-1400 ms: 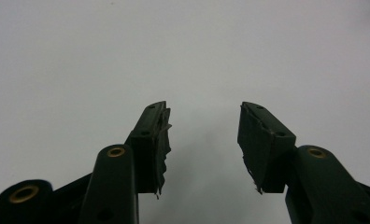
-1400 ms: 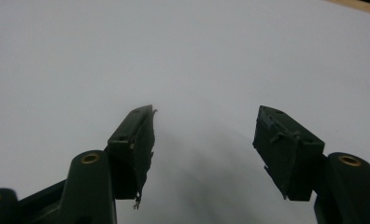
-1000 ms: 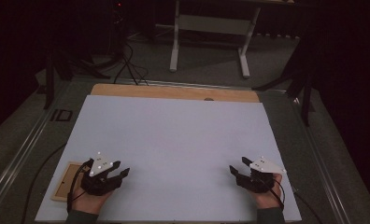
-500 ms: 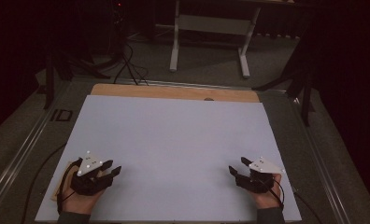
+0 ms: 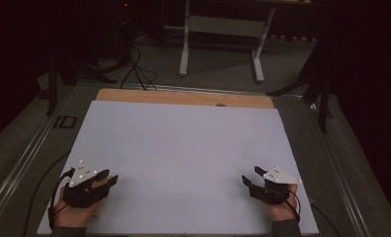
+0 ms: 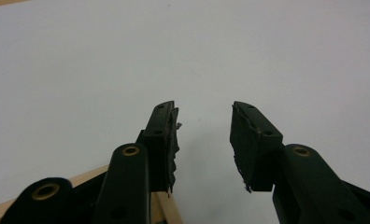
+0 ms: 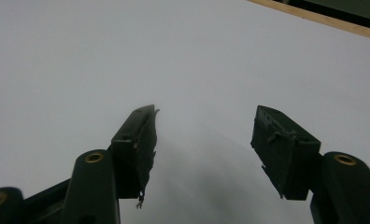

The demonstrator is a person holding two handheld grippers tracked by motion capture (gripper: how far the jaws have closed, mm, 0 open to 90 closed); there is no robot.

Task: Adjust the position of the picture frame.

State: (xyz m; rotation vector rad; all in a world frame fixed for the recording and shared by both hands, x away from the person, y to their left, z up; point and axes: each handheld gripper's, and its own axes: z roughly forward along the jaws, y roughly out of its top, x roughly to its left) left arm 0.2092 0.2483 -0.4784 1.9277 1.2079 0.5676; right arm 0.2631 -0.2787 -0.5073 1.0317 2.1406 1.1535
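Note:
My left gripper (image 5: 110, 177) rests at the front left of the white sheet (image 5: 183, 148), held in a hand. Its jaws point right and away across the table and have just been closing, but a clear gap remains with nothing in it. In the left gripper view the gripper (image 6: 204, 107) looks over bare white sheet, and a light wooden frame (image 6: 167, 210) lies under it. My right gripper (image 5: 249, 174) sits at the front right with its jaws open and empty. The right gripper view shows the same gripper (image 7: 206, 112) above plain white sheet.
The table's wooden far edge (image 5: 183, 97) shows beyond the sheet. A white stand (image 5: 186, 44) and cables (image 5: 134, 64) are on the floor behind the table. Metal rails run along both sides. The wooden frame (image 5: 103, 183) peeks out beneath the left gripper.
The left hand has slid left toward the table's edge, covering the wooden frame that lay beside it. Its jaws have narrowed a little. The right hand has not moved.

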